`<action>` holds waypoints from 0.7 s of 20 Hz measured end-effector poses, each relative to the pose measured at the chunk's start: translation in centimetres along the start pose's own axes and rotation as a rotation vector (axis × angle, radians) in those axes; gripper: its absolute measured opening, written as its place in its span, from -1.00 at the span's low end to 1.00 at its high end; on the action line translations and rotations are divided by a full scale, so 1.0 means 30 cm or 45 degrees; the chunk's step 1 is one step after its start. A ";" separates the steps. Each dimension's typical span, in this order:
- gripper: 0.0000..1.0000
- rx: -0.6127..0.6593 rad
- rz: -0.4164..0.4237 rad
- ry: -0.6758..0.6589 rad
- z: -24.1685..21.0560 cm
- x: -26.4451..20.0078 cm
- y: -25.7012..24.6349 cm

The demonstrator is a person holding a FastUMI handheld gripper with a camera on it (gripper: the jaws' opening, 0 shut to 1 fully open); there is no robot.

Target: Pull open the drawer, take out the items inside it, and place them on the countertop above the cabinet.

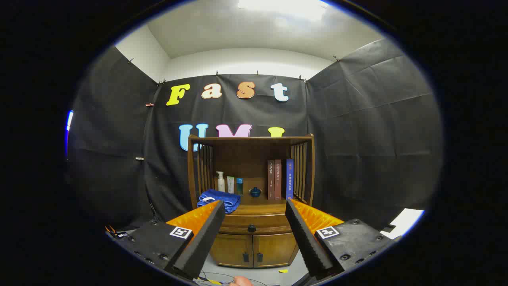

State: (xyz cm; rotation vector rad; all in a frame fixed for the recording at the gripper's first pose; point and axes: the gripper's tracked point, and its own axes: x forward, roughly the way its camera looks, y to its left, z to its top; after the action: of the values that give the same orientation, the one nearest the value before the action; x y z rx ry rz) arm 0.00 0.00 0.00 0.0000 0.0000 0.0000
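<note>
Ahead of the cabinet (251, 198), fingers (206, 234) spread wide, level, framing its closed drawer (254, 227).

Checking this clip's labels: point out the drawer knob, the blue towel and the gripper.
Drawer knob (251, 228), gripper view, on the round knob at the middle of the closed drawer front.
Blue towel (222, 197), gripper view, on its folded top.
Gripper (252, 208), gripper view, midway between the open fingertips.

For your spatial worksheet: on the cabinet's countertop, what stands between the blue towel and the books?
In the gripper view, three bottles at the back and a small dark blue pot stand between the towel and the books. The open claw frames them.
</note>
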 end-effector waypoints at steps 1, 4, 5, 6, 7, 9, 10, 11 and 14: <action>0.96 0.000 0.000 -0.001 0.002 0.002 0.001; 0.96 0.000 0.004 -0.004 0.004 0.001 0.007; 0.96 -0.002 0.004 -0.003 0.004 0.002 0.009; 0.96 -0.003 0.005 -0.002 0.002 0.001 0.009; 0.96 -0.001 0.005 -0.002 0.002 0.002 0.009; 0.96 0.003 0.007 0.000 0.000 0.002 0.011; 0.96 0.003 0.007 0.000 0.000 0.003 0.010; 0.96 0.003 0.007 -0.001 0.001 0.005 0.011; 0.96 0.003 0.006 -0.003 0.006 0.003 0.012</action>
State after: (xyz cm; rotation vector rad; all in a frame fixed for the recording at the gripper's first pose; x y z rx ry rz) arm 0.08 0.36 0.18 0.0020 -0.0027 0.0050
